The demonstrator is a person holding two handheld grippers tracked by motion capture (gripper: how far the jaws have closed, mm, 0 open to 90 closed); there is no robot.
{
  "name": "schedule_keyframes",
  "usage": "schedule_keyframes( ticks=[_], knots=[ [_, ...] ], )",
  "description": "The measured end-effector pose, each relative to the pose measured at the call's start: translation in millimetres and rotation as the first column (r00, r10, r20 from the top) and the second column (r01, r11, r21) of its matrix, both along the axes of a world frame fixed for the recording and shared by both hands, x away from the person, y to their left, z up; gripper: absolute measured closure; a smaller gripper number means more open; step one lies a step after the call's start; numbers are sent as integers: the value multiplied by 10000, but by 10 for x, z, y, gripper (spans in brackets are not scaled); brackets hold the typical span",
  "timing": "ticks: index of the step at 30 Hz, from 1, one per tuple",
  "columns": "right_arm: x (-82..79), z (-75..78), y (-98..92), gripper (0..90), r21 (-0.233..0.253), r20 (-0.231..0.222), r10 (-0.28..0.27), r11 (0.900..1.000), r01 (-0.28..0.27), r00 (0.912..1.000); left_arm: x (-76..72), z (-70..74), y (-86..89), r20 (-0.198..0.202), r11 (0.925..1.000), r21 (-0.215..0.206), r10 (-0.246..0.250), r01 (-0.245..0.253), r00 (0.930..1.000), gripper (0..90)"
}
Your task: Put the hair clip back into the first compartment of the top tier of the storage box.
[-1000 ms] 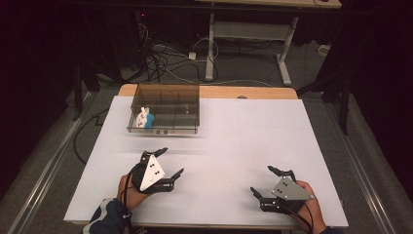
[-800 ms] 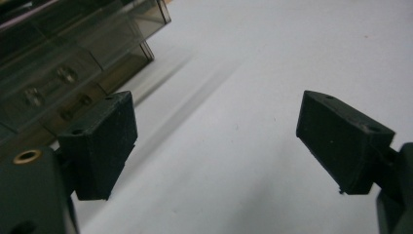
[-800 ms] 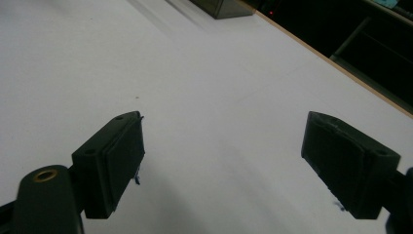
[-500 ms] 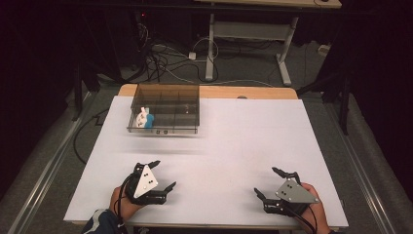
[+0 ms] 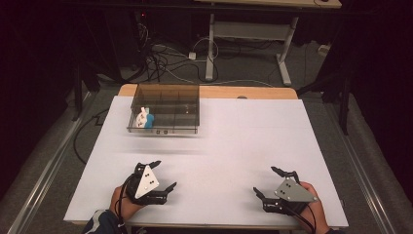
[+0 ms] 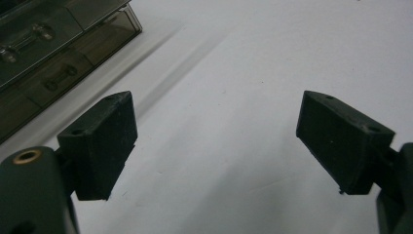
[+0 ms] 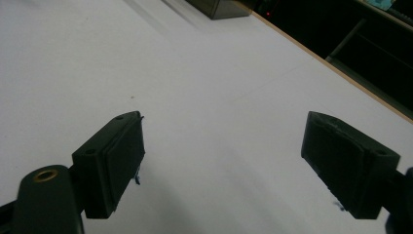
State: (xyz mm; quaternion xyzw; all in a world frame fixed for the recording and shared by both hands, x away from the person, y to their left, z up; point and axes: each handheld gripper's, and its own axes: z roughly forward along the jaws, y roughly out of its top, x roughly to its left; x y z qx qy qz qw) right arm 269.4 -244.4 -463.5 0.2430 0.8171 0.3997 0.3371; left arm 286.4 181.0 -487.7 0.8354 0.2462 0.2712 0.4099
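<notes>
The white surface is seen carrying a clear compartmented organizer box at its far left, well apart from both grippers. The left gripper and right gripper are held wide, empty, near the front edge.

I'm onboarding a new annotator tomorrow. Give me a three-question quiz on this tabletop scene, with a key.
1. True or false: the left gripper holds something.
2. Where in the clear compartment box does the white and blue object sit: A left end, B middle, C right end?
3. Fill in: the right gripper has its jaws ____.

Key: 1 false, it is open and empty above the white table. 2 A. 3 open.
</notes>
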Motion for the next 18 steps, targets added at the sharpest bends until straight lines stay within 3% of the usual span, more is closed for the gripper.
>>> schedule_keyframes(
  ticks=[18],
  knots=[
    [-1,6,-29,168,71,24,-114,9999,114,9999,27,17,1,20,10000,-88,18,-18,10000,145]
  ],
)
